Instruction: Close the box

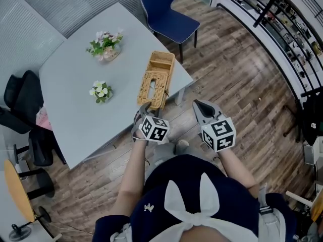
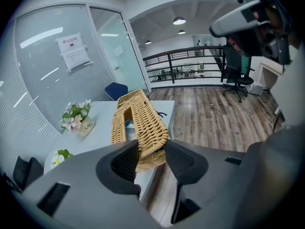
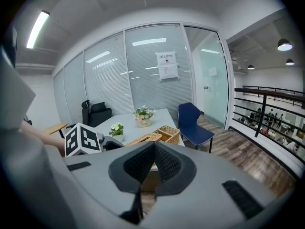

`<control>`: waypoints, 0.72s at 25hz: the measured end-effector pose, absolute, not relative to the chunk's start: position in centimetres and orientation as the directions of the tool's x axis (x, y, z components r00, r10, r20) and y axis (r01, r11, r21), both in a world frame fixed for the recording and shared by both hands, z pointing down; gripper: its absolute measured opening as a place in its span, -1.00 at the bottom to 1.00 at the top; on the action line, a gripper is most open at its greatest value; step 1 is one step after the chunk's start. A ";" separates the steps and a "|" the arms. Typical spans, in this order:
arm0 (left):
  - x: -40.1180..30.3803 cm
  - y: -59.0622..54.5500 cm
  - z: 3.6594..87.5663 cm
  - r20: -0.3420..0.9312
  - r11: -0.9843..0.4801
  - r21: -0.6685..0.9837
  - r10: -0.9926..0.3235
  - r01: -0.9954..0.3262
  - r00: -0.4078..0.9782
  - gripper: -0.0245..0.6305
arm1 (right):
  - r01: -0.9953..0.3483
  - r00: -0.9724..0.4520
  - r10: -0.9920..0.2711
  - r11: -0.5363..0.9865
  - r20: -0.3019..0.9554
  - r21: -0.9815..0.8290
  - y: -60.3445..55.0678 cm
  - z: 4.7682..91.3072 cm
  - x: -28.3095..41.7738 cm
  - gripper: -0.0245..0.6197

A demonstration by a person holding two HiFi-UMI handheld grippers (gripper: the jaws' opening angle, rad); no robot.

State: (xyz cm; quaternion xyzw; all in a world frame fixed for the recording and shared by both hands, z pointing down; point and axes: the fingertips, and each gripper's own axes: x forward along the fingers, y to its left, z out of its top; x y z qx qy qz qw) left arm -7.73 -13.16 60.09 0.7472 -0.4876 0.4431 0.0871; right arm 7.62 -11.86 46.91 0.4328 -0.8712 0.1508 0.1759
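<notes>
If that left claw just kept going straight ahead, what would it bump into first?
The wicker box: its near end sits right ahead of the open left claw, probably very close.

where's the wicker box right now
In the head view the wicker box lies at the right edge of the grey table, right of the small flower pot, just ahead of the left gripper.
</notes>
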 end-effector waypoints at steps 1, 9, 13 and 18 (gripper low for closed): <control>-7.6 -13.1 60.3 0.753 -0.520 -0.305 -0.645 -0.798 0.133 -0.38 | -0.808 -0.562 -0.702 0.579 0.437 -0.110 -11.8 46.9 7.7 -0.90; -7.0 -12.8 61.8 0.778 -0.529 -0.222 -0.602 -0.819 0.179 -0.30 | -0.813 -0.555 -0.703 0.572 0.445 -0.111 -11.8 47.1 7.8 -0.90; -6.9 -12.8 61.8 0.771 -0.528 -0.226 -0.611 -0.819 0.181 -0.30 | -0.815 -0.552 -0.704 0.568 0.448 -0.112 -11.7 47.3 8.0 -0.90; -6.9 -12.8 61.7 0.788 -0.531 -0.184 -0.583 -0.827 0.198 -0.30 | -0.812 -0.556 -0.698 0.573 0.451 -0.112 -11.6 47.3 7.7 -0.90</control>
